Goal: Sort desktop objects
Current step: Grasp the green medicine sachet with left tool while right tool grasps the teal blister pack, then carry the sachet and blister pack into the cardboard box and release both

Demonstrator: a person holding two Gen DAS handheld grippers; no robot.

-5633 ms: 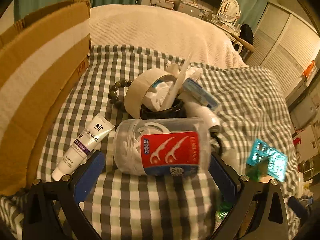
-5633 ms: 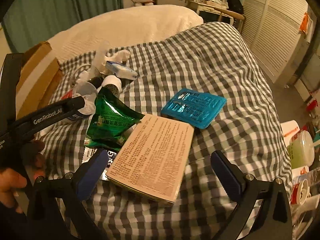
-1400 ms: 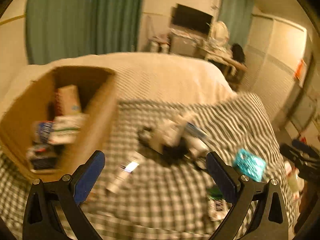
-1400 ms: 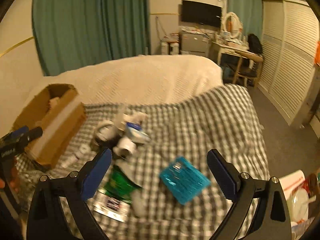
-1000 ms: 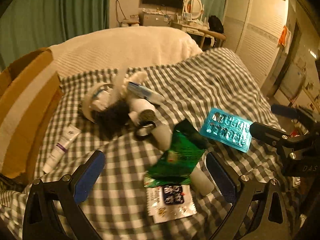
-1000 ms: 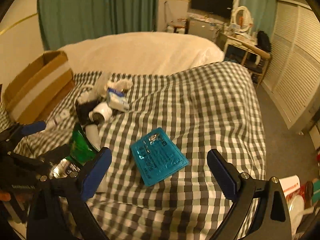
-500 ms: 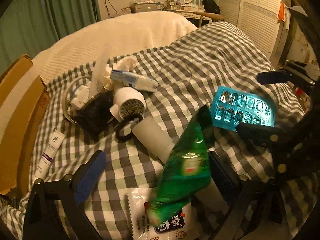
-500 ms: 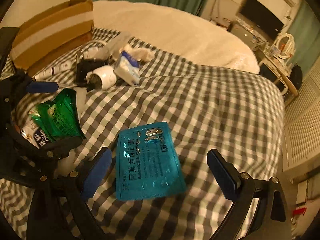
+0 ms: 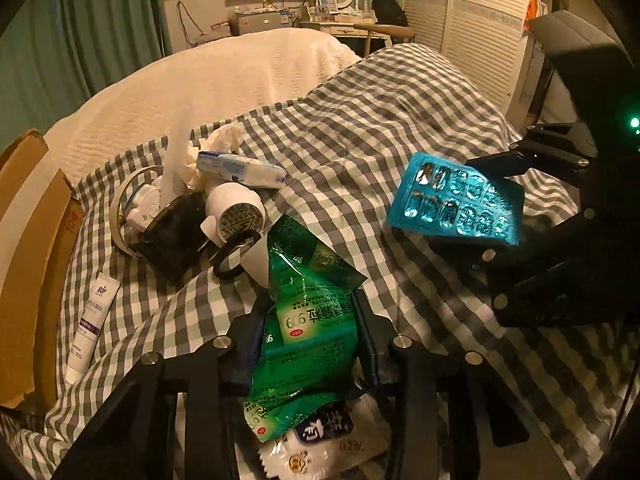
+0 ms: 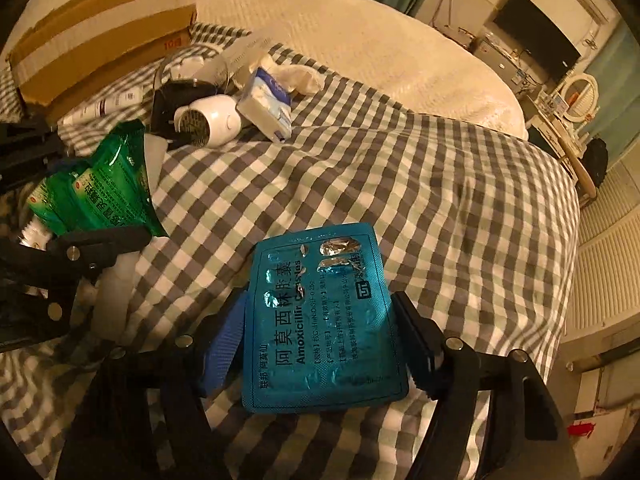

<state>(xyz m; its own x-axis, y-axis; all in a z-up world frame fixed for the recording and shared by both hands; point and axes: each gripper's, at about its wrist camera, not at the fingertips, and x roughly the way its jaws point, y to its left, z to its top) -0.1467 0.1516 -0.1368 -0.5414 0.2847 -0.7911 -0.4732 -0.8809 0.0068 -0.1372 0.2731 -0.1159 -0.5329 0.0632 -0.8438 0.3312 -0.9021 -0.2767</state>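
A green foil packet [image 9: 308,320] stands crumpled between the fingers of my left gripper [image 9: 312,336]. Its jaws are closing, and both pads press on the packet's sides. The right wrist view shows the same packet [image 10: 96,192] at the left, raised off the cloth. A teal blister pack of capsules [image 10: 320,320] fills the gap of my right gripper [image 10: 320,340]. Those jaws are closing too, and a pad touches each long edge. In the left wrist view the blister pack [image 9: 456,204] sits tilted between the right gripper's black fingers.
A cardboard box [image 9: 28,240] stands at the left edge of the checked cloth [image 9: 400,120]. A toothpaste tube [image 9: 92,316] lies beside it. Behind the packet is a pile: tape roll [image 9: 132,196], white plug [image 9: 236,212], tissue pack [image 9: 240,168], black ring [image 9: 232,258]. A white sachet [image 9: 320,448] lies under the packet.
Both grippers came down onto the cloth and rolled. The left jaws narrowed onto the green packet. The right jaws narrowed onto the blister pack, which now sits tilted.
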